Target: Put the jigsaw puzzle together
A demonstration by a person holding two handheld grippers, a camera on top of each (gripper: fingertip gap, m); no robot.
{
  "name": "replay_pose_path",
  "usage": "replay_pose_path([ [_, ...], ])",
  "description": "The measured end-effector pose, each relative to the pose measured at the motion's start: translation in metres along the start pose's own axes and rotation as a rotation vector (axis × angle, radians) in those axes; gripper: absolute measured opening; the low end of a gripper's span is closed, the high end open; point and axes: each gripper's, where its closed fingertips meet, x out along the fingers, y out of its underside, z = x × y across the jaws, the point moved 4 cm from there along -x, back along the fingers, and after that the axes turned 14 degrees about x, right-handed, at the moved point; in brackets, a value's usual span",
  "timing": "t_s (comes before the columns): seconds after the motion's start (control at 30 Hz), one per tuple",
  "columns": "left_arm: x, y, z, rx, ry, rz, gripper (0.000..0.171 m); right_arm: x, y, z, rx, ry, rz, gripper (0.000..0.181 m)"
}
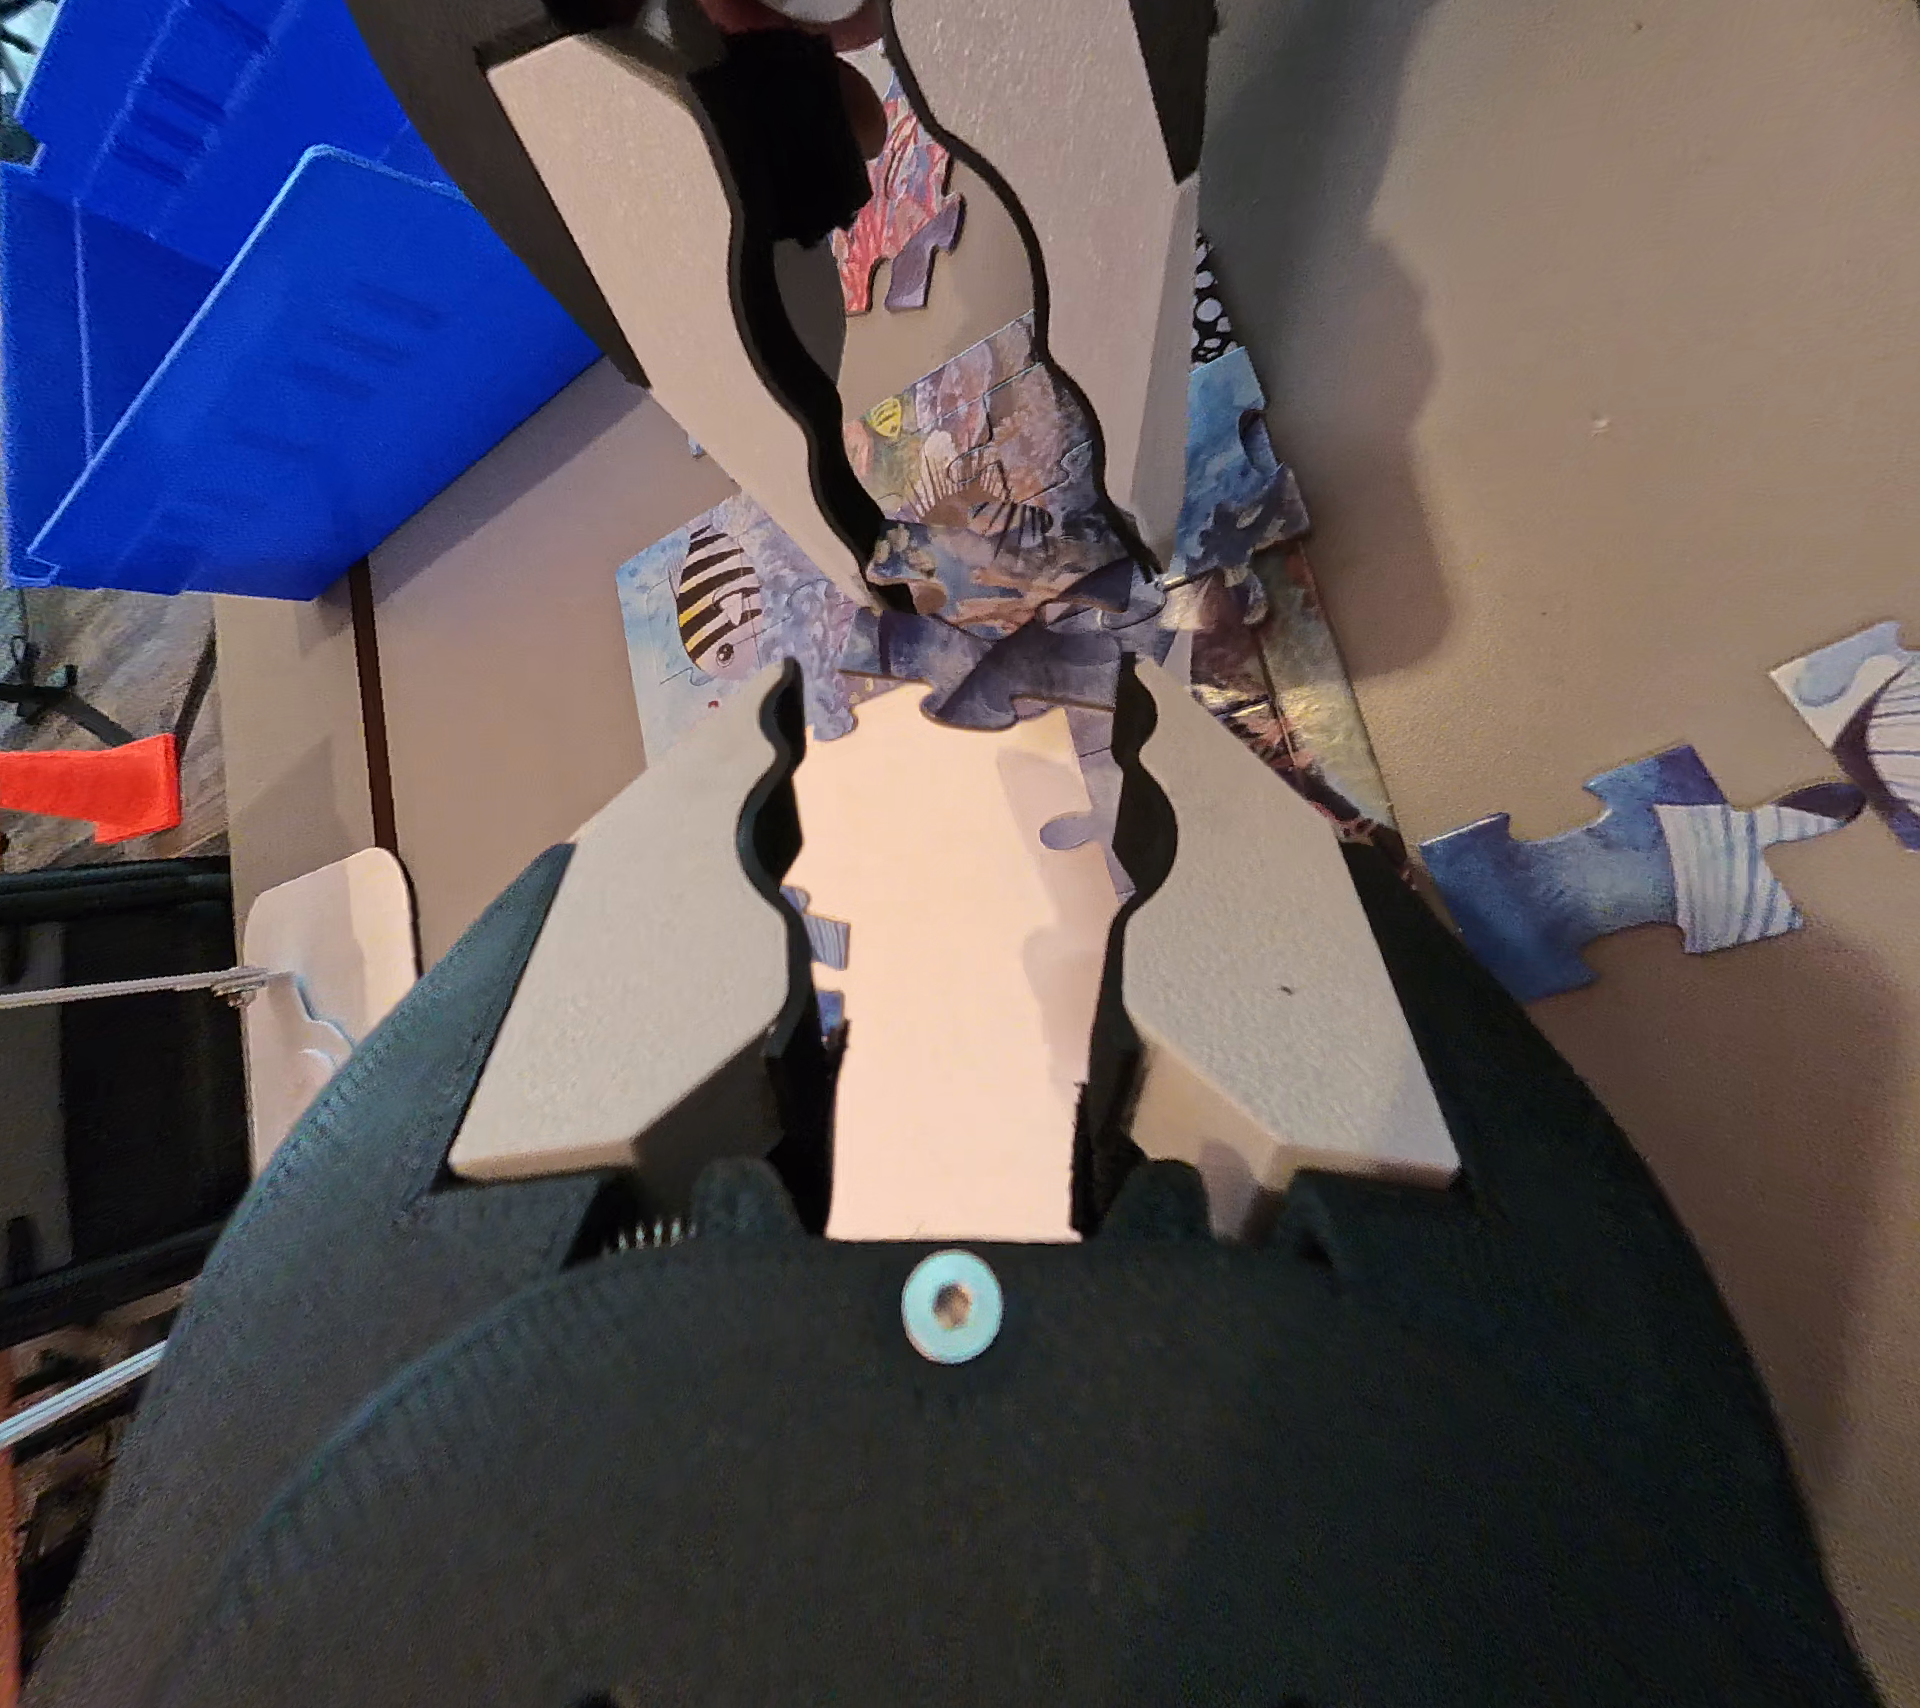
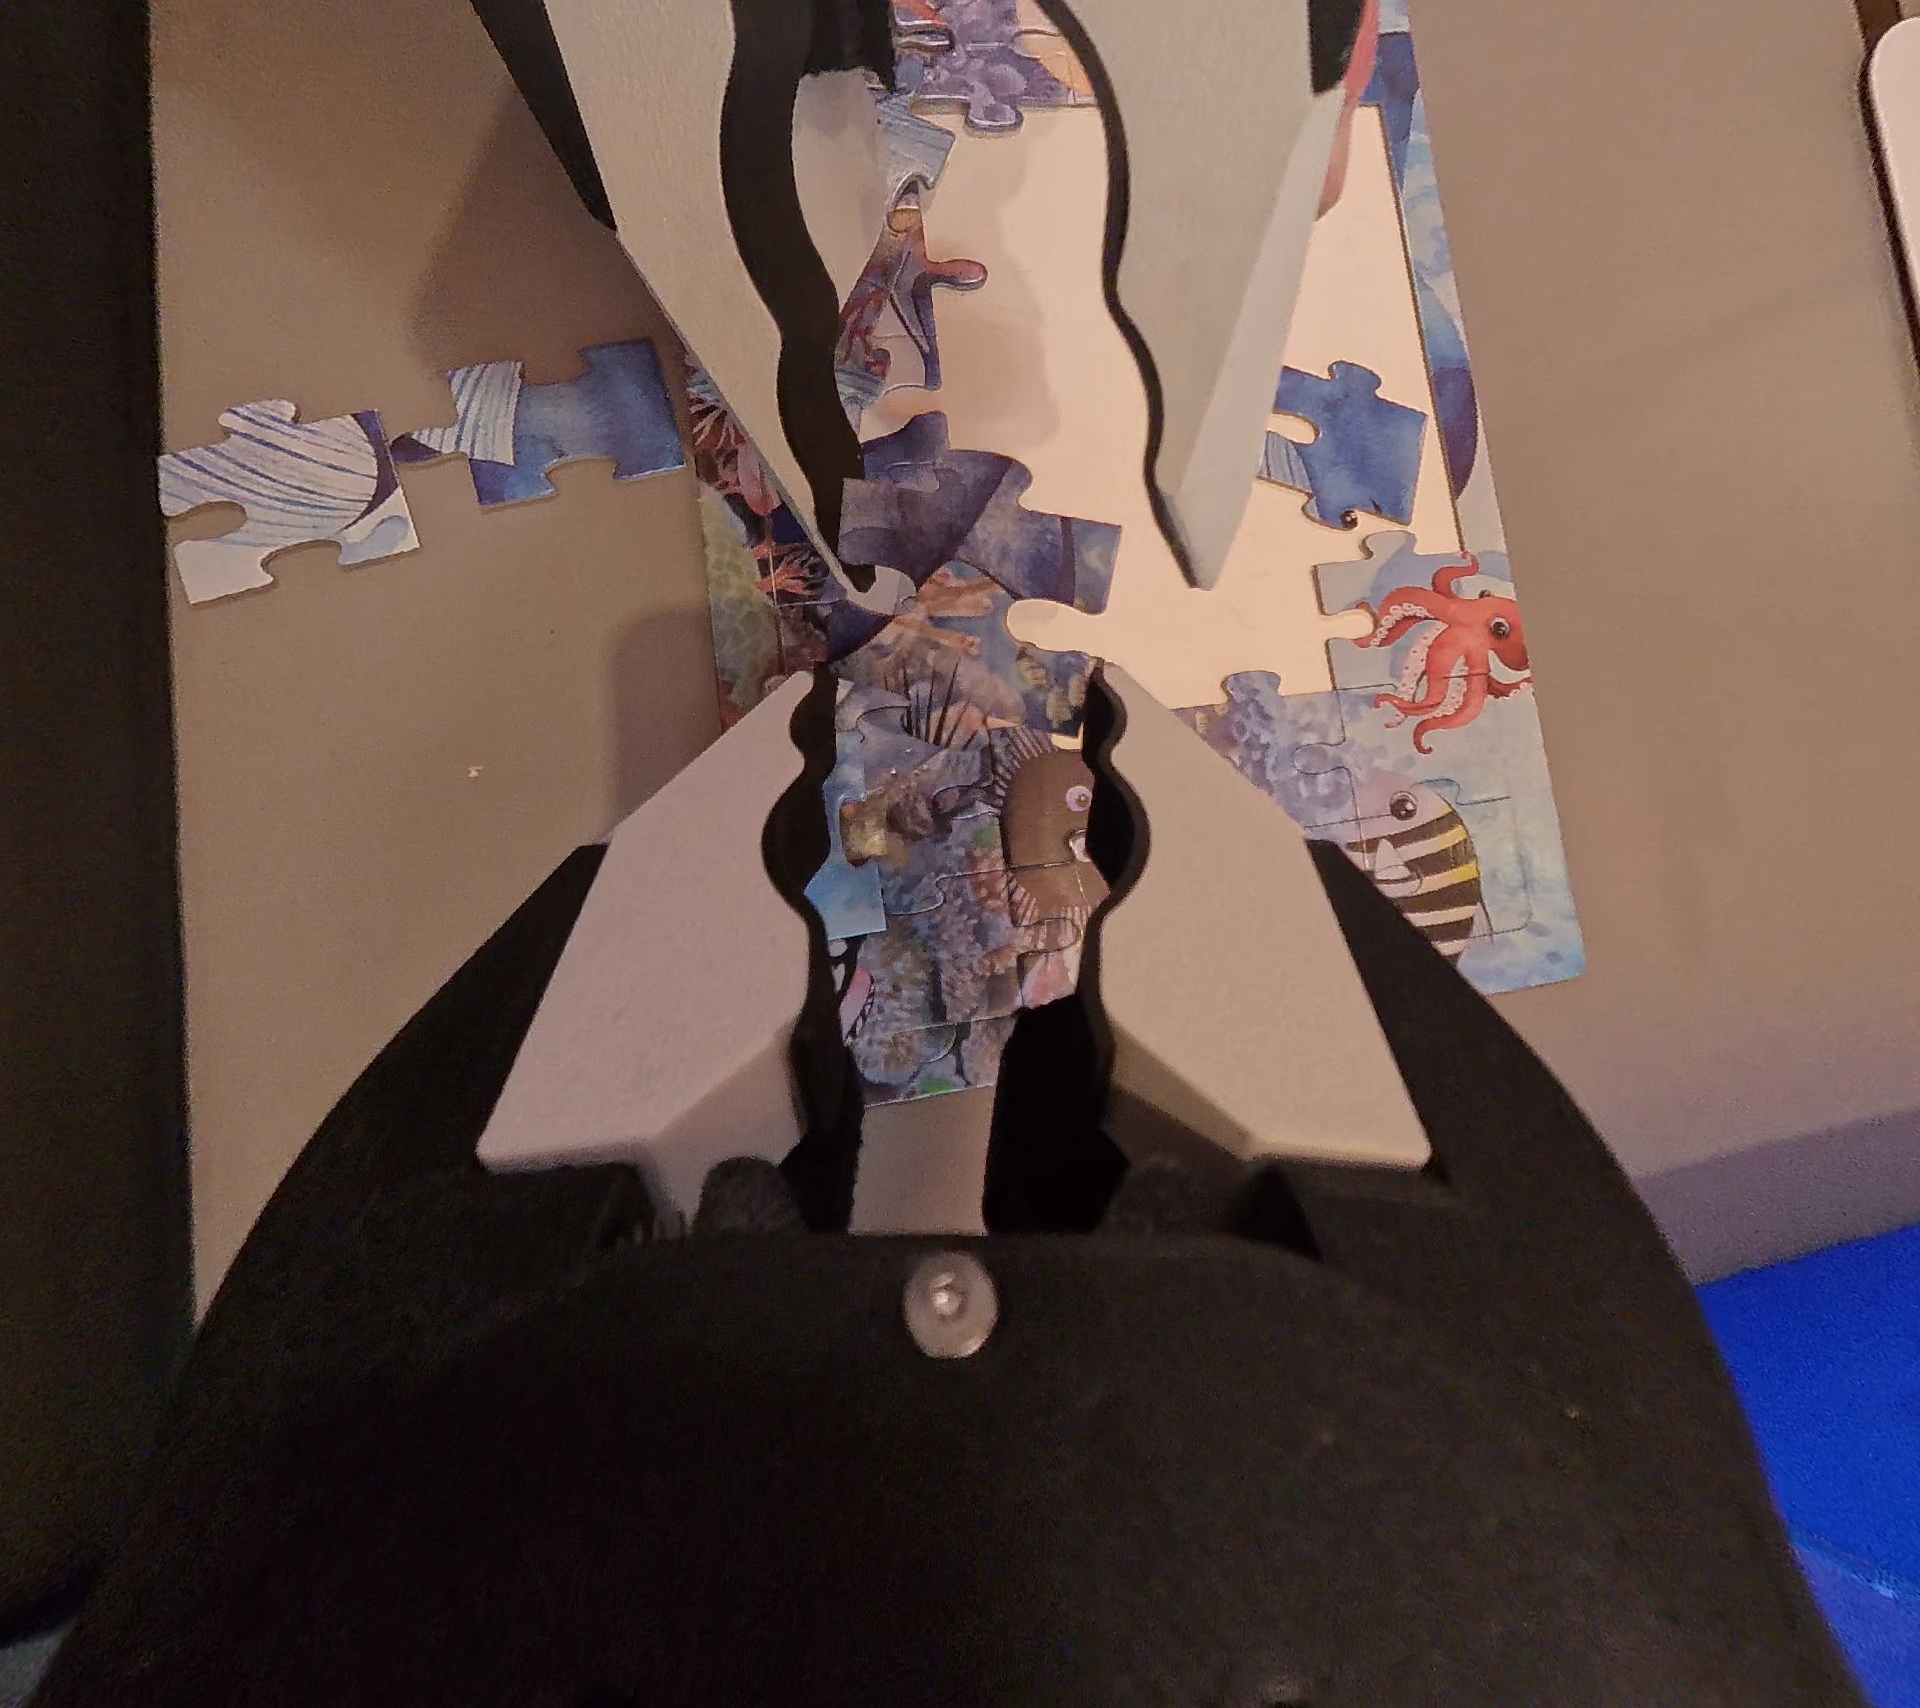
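A sea-picture jigsaw lies partly assembled in its cream board [image 2: 1195, 308], also seen in the left wrist view [image 1: 935, 931]. A dark purple piece [image 2: 966, 536] rests at the edge of the joined pieces. My left gripper [image 1: 956, 682] is open, and its tips stand on either side of that piece [image 1: 987, 682]. My right gripper [image 2: 956, 676] is open over the brown fish section and faces the left gripper [image 2: 1023, 572] tip to tip. Two loose blue-and-white striped pieces [image 2: 291, 484] [image 2: 561, 432] lie on the table beside the board.
A blue plastic bin [image 1: 260, 308] stands at the table's far side and shows in the right wrist view [image 2: 1849, 1398]. A white object [image 1: 322, 931] sits near the table edge. The red octopus [image 2: 1455, 640] and striped fish [image 2: 1423, 869] sections are joined. The tips of both grippers are at nearly the same place. Both grippers' tips are roughly 12 cm from the red octopus [image 2: 1455, 640].
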Motion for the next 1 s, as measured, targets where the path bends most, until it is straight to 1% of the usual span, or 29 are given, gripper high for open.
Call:
replay_pose_path([
  [0.07, -0.001, -0.001, 0.000, -0.002, -0.001, -0.003, 0.062, 0.001, 0.000, 0.001, 0.002, -0.010, 0.005, 0.046],
  [0.2, 0.000, -0.005, -0.004, 0.020, 0.024, 0.006, 0.051, 0.003, 0.002, 0.002, 0.001, -0.007, 0.023, 0.046],
  [0.3, 0.004, -0.001, -0.007, 0.030, 0.033, 0.035, 0.050, 0.001, 0.000, 0.003, 0.002, -0.017, 0.012, 0.046],
  [0.43, 0.004, 0.001, -0.005, 0.013, 0.025, 0.015, 0.049, 0.000, 0.000, 0.002, 0.008, -0.017, 0.004, 0.046],
  [0.5, 0.005, 0.004, -0.002, -0.002, 0.009, 0.024, 0.049, -0.002, -0.002, 0.000, 0.021, -0.016, -0.017, 0.046],
  [0.57, 0.006, 0.007, 0.003, -0.051, 0.000, 0.015, 0.049, -0.006, -0.004, -0.003, 0.053, -0.021, -0.045, 0.050],
  [0.67, 0.011, 0.021, 0.008, -0.147, 0.021, 0.056, 0.049, -0.011, 0.001, -0.014, 0.105, -0.002, -0.049, 0.055],
  [0.73, 0.016, 0.030, 0.010, -0.218, 0.031, 0.101, 0.049, -0.012, 0.007, -0.024, 0.146, 0.020, -0.035, 0.052],
  [0.77, 0.020, 0.034, 0.008, -0.249, 0.063, 0.119, 0.049, -0.012, 0.011, -0.028, 0.168, 0.027, -0.027, 0.050],
  [0.87, 0.027, 0.036, 0.007, -0.334, 0.100, 0.132, 0.049, -0.010, 0.019, -0.035, 0.210, 0.024, -0.006, 0.048],
  [1.0, 0.033, 0.044, -0.002, -0.391, 0.166, 0.199, 0.049, -0.006, 0.024, -0.038, 0.229, 0.022, 0.013, 0.045],
])
